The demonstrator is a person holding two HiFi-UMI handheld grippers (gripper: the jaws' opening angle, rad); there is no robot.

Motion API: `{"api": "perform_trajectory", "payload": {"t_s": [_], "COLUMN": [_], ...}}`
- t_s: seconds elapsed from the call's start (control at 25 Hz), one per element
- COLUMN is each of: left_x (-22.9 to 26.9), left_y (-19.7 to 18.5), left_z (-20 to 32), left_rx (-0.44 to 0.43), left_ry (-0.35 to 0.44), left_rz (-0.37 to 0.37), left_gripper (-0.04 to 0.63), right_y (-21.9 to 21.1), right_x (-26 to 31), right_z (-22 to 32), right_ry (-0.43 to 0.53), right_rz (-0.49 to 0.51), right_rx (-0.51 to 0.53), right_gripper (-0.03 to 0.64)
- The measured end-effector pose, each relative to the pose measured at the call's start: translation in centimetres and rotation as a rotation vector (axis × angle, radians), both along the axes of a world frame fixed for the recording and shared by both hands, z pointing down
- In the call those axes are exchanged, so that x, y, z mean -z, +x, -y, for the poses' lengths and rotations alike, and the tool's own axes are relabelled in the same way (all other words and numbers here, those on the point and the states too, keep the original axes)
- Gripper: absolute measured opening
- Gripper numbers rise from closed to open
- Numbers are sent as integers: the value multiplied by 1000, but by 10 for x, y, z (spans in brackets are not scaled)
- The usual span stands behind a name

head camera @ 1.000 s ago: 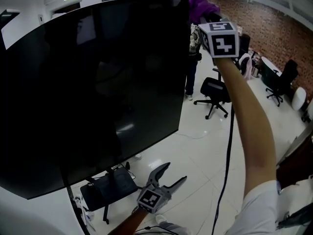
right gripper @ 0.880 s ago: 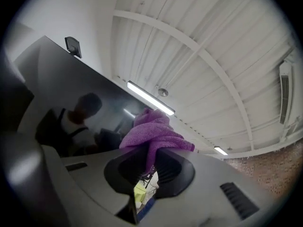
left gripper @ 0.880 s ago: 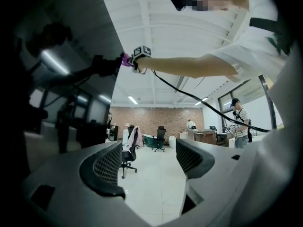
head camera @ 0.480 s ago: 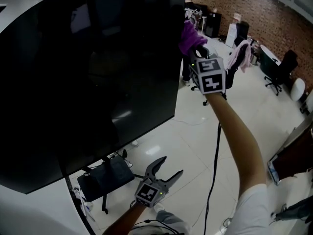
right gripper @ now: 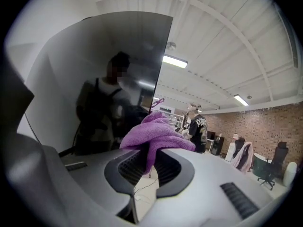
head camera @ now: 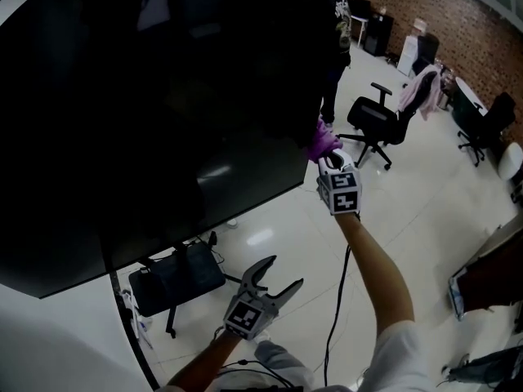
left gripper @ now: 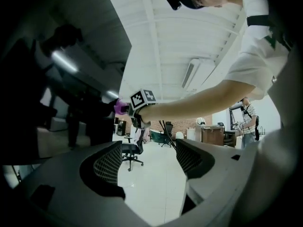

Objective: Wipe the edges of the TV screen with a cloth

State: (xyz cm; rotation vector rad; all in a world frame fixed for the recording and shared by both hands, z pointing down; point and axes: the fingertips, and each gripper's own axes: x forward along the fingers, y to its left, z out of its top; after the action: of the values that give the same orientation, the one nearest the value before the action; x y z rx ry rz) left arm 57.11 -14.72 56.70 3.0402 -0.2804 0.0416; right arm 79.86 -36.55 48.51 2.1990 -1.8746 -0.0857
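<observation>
The crumpled purple microfibre cloth is pinched between the closed jaws of the right hand-held gripper, at the right edge of the large dark flat TV screen, near its lower corner. The left hand-held gripper hangs low over the glossy white floor, jaws spread wide with nothing between them. A black swivel office chair stands beyond.

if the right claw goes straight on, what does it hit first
Probably the TV screen near its right edge: the right claw points at it with the purple cloth bunched in front. Depth is unclear.
</observation>
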Motion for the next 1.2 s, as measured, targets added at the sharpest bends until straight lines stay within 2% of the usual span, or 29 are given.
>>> {"api": "perform_trajectory", "payload": {"t_s": [0.24, 0.36, 0.44, 0.56, 0.92, 1.08, 1.2], "left_x": [-14, -18, -18, -22, -21, -17, -19], "left_y": [-15, -27, -36, -53, -108, -141, -171], "left_z": [15, 22, 25, 34, 46, 51, 58], "left_rx": [68, 105, 129, 171, 286, 344, 383], "left_ry": [-17, -20, -26, -41, -58, -64, -39], "left_rz": [22, 32, 33, 30, 15, 9, 18], "left_gripper": [340, 339, 339, 340, 339, 339, 340], "right_y": [1, 8, 9, 1, -33, -70, -111], "right_x": [-117, -172, -194, -205, -225, -226, -218], "right_z": [0, -1, -5, -6, -20, -16, -5], "right_ry": [-174, -241, -249, -240, -279, -318, -317], "right_rz": [64, 183, 276, 334, 386, 324, 307], "right_rx": [-31, -58, -85, -120, -159, -108, -40], "right_gripper": [54, 52, 52, 54, 54, 54, 54]}}
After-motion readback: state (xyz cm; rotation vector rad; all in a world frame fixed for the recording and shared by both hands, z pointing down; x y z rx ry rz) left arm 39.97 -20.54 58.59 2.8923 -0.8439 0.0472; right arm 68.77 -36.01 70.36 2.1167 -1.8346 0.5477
